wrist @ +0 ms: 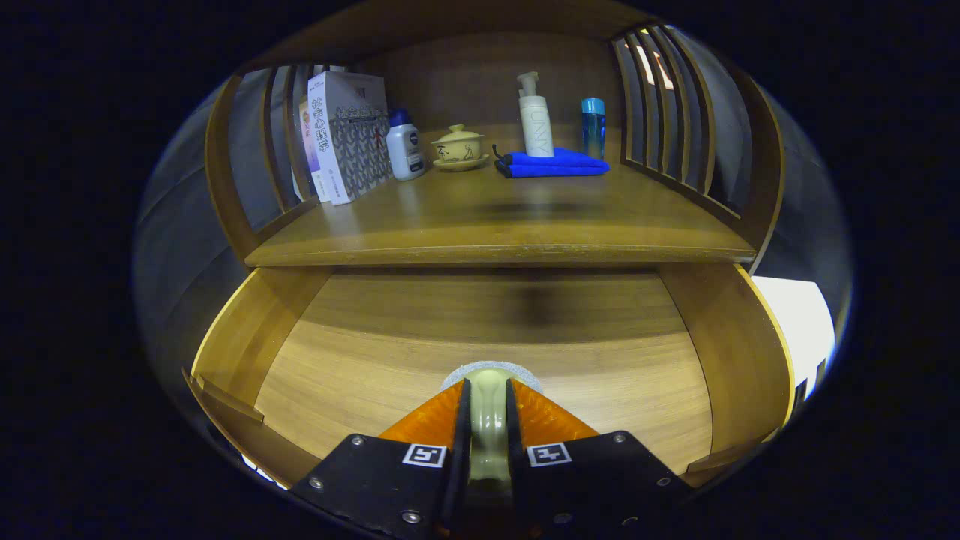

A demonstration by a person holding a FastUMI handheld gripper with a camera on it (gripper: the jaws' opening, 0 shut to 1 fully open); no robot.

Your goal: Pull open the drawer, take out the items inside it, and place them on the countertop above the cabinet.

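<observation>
Wood cabinet countertop (525,225) already carries books, bottles, a lidded teacup and a blue cloth (553,164) along its back edge. Open drawer (375,360) below looks otherwise bare. Gripper (487,420) fingers are clamped on a pale round item (489,405) above the drawer's front; thin-edge hold may slip while lifting.

Countertop (525,217) with books (346,135), bottles (535,116), cloth (553,163).
</observation>
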